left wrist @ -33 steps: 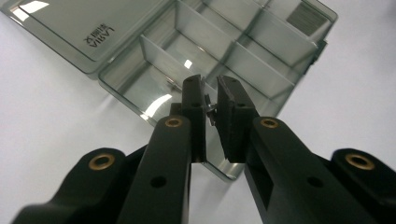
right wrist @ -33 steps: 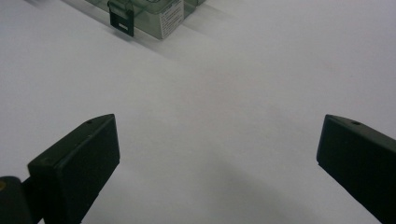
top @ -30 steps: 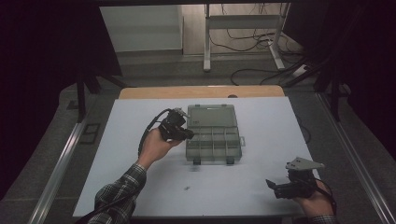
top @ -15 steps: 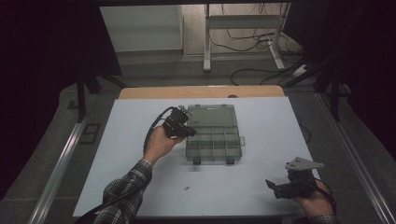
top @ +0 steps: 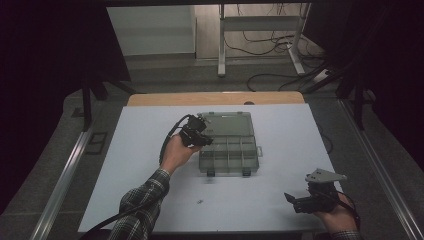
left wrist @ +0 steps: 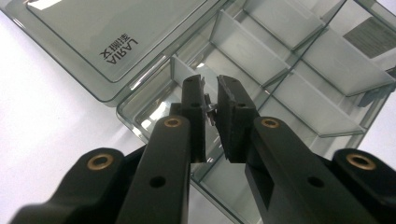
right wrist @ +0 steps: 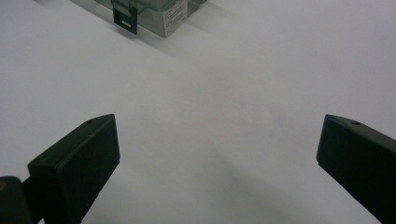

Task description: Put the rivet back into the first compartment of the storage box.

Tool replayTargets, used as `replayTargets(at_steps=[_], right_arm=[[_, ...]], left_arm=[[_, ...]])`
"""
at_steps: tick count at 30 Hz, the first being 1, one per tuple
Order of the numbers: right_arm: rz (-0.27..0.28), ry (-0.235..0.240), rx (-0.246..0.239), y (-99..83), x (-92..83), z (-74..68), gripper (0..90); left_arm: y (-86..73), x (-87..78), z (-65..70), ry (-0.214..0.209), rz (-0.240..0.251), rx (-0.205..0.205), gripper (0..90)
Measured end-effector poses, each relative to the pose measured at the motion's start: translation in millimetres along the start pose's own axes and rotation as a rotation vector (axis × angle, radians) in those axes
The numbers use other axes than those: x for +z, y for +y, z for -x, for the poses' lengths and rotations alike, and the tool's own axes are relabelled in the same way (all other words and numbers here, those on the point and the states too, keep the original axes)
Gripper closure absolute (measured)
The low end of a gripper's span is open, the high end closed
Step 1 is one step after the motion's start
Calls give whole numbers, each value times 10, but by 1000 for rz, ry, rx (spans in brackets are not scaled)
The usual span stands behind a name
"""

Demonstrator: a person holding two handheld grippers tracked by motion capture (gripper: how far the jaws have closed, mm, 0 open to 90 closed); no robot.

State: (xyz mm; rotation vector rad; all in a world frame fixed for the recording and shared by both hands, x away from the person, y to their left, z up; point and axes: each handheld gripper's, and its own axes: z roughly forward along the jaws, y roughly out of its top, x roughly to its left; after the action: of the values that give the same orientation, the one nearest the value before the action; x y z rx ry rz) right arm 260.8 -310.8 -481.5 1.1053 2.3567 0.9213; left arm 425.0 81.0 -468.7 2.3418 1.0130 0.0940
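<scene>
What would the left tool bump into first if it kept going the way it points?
Probably the floor of the near-corner compartment in the open organizer box. The left tool, pinching a small metal part, aims down into it, though depth is hard to judge.

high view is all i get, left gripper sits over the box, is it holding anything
Observer: Yes. In the left gripper view the left gripper is shut on a small metal part.
Operator: where over the box
Observer: Above the corner compartment next to the open lid; the box looks empty in the compartments that view shows.
Operator: and the right gripper, open or shut
Observer: Open. In the right gripper view the right gripper has its jaws wide apart over bare table, nothing between them.
</scene>
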Motion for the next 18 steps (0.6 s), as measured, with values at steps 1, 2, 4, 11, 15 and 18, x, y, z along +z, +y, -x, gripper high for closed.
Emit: replayTargets(at_steps=[1,2,4,11,15,18], right_arm=[[0,0,0,0,0,0,0],[-1,0,0,0,0,-1,0],[-1,0,-1,1,1,0,0],[0,-1,1,-1,-1,1,0],[-4,-1,-3,1,-2,-2,0],[-3,-1,-1,0,-2,-1,0]], left_arm=[[-6,10,-3,0,1,0,813],[-12,19,-6,1,1,1,806],[-21,28,-9,8,-1,0,749],[-55,-22,-2,0,15,3,661],[-73,-71,7,-8,29,0,555],[-87,-101,13,-25,40,-1,481]])
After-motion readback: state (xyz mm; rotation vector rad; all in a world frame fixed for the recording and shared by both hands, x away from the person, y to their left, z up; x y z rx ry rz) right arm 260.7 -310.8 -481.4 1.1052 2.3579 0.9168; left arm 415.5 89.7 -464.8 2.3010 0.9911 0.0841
